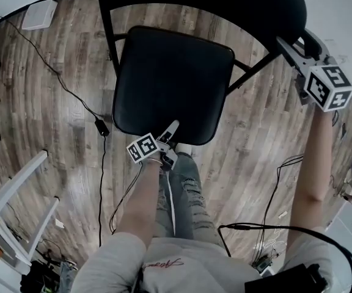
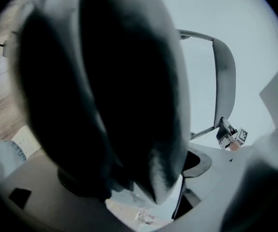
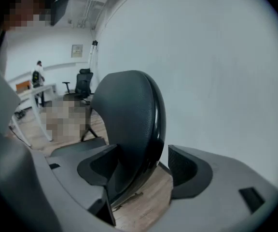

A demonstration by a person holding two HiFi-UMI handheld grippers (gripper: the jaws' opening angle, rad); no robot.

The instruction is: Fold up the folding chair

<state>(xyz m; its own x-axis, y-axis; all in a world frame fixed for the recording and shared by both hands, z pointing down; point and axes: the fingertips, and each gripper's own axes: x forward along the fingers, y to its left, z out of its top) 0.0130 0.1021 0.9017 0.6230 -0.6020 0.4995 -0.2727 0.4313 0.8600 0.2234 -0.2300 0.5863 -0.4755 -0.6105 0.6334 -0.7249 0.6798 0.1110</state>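
Observation:
The folding chair stands open on the wood floor, with a black padded seat [image 1: 170, 78] and a black backrest [image 1: 225, 5]. My left gripper [image 1: 173, 136] is at the seat's front edge; in the left gripper view [image 2: 139, 170] the dark seat edge [image 2: 129, 81] fills the gap and the pads look pressed on it. My right gripper [image 1: 295, 44] is at the backrest's right end. In the right gripper view [image 3: 144, 170] the backrest [image 3: 129, 120] stands between its jaws, against the left pad [image 3: 98, 166] with a gap to the right pad [image 3: 187, 170].
A black cable [image 1: 60, 84] with a power brick [image 1: 102, 127] runs across the floor left of the chair. White table legs [image 1: 17, 188] stand at the lower left, a white box [image 1: 40, 14] at top left. More cables [image 1: 286, 163] lie at right. My legs [image 1: 182, 188] are just before the seat.

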